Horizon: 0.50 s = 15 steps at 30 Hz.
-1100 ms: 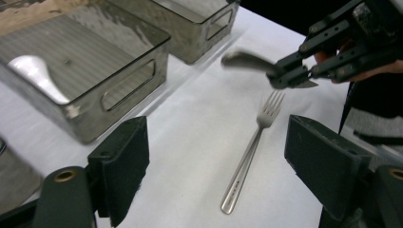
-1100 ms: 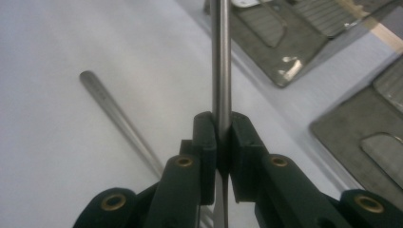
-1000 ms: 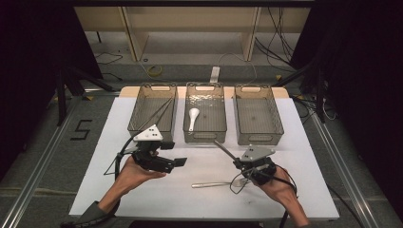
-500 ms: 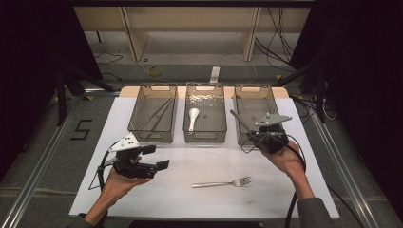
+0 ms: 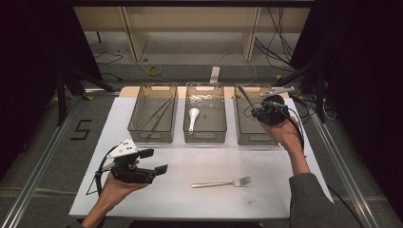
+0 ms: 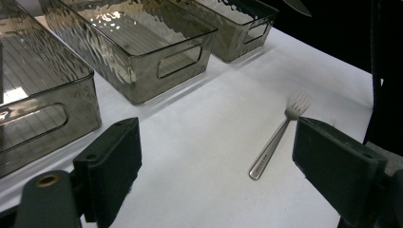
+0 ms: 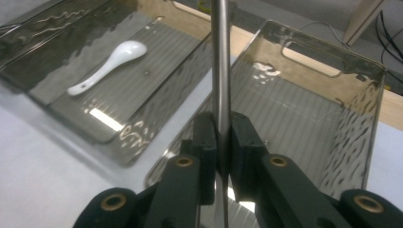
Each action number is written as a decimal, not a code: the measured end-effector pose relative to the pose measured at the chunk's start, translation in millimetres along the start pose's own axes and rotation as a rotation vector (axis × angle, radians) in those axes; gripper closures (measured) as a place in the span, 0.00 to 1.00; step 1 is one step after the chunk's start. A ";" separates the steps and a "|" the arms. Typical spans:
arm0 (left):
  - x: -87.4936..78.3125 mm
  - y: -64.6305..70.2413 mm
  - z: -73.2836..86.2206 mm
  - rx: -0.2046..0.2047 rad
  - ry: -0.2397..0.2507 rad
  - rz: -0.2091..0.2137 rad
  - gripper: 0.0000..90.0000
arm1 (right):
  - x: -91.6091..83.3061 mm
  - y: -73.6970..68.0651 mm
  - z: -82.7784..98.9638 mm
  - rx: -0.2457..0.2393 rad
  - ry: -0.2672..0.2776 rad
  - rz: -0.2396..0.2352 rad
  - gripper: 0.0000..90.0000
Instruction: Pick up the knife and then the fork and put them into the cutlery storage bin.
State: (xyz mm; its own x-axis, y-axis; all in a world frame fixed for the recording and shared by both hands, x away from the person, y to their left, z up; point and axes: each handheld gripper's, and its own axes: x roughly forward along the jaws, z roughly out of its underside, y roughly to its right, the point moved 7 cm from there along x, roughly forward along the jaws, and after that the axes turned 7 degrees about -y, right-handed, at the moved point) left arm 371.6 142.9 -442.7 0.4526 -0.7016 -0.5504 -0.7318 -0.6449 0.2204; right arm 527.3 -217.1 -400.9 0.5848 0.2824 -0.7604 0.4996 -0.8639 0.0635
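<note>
Sorting partly done: chopsticks (image 5: 154, 114) lay in the left bin (image 5: 153, 114), spoon (image 5: 192, 117) in the middle bin (image 5: 205, 134). Right hand-held gripper (image 5: 254, 111) was clamped on a knife (image 7: 220, 66), held above the right bin (image 5: 247, 135), blade angled up. Fork (image 5: 222, 182) remained on the counter (image 5: 266, 190). Left hand-held gripper (image 5: 157, 161), jaws just opened wide with nothing between them, hovered low, aimed toward the fork.

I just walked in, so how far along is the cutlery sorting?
Done: chopsticks lie in the left bin, a spoon in the middle bin. In hand: the right gripper is shut on a knife over the right bin. Left: the fork on the table, beside the open left gripper.
</note>
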 end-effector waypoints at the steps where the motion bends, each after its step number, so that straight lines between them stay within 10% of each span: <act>1: -1.0 -0.5 0.5 -0.007 0.002 0.003 0.18 | 2.1 3.5 -2.1 0.008 -0.003 0.002 0.93; 15: -3.8 -2.4 1.8 -0.010 0.019 0.001 0.18 | 38.7 33.4 -19.9 0.118 -0.069 0.038 0.93</act>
State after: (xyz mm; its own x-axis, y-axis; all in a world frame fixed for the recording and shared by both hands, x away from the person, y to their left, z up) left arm 370.7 147.6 -442.6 0.4620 -0.7077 -0.5346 -0.7270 -0.6474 0.2288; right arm 579.3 -226.7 -415.3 0.5541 0.2227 -0.8021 0.3971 -0.9176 0.0196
